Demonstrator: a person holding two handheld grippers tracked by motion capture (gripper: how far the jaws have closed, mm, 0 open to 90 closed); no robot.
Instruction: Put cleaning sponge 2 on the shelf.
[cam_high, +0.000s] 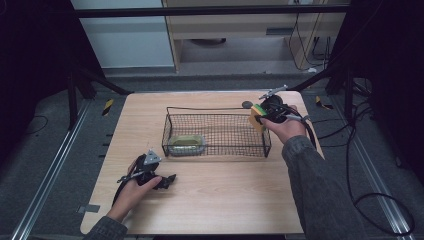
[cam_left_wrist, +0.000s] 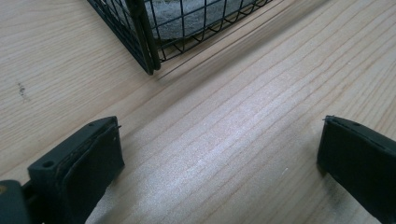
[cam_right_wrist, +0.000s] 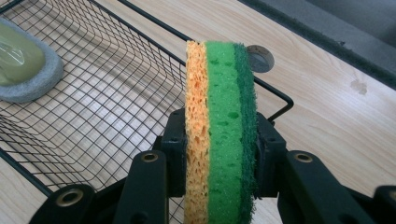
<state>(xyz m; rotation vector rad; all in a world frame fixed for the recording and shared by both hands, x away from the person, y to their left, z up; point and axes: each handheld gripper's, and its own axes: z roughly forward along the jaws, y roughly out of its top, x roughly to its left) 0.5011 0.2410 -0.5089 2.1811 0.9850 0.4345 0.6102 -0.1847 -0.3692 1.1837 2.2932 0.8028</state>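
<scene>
My right gripper (cam_high: 260, 118) is shut on a sponge (cam_right_wrist: 220, 130) with orange, light green and dark green layers, held on edge above the right end of a black wire basket (cam_high: 216, 131). The same sponge (cam_high: 257, 117) shows yellow and green from the high view, just over the basket's right rim. Inside the basket, at its left end, lies a grey-rimmed scrubber with a yellowish clear top (cam_high: 186, 144), also seen as the scrubber (cam_right_wrist: 21, 65) in the right gripper view. My left gripper (cam_high: 170, 179) rests on the table in front of the basket's left corner, open, with bare wood between its pads (cam_left_wrist: 93, 163).
The wooden table (cam_high: 215, 200) has bare wood in front of the basket. A round grey hole cover (cam_right_wrist: 259, 58) sits in the tabletop behind the basket's right corner. The basket corner (cam_left_wrist: 144, 46) stands close ahead of the left gripper. Cables trail off the table's right side.
</scene>
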